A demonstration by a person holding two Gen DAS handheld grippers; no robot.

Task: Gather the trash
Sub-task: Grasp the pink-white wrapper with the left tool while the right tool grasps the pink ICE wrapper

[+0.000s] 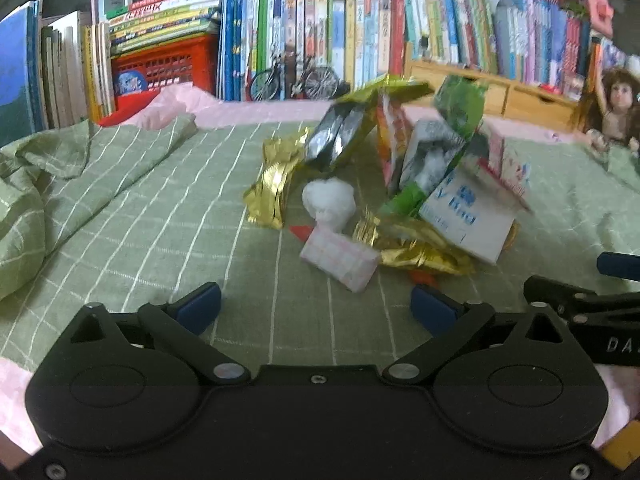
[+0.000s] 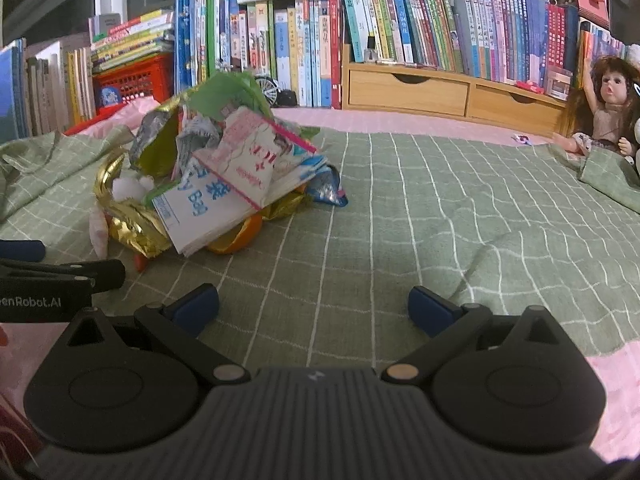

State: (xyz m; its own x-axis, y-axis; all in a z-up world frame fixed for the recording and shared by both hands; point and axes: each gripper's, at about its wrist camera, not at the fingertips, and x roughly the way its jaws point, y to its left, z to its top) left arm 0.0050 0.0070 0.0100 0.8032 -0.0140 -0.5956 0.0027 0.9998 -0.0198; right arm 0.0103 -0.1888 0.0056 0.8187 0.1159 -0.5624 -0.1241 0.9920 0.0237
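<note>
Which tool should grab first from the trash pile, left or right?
Left, probably. The left tool is open and points at the trash pile; the pink-white packet lies just ahead. The right tool, also open, faces bare green blanket, pile off to its left.

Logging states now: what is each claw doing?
Left claw: open, holding nothing.
Right claw: open, holding nothing.

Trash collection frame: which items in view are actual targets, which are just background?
Targets:
- gold foil wrapper
- white tissue ball
- small pink-and-white carton
- white-and-blue paper box
- pink printed packet
- green snack bag

Background:
- books
- red crate
- wooden drawer unit
- doll
- model bicycle
- green checked cloth
</note>
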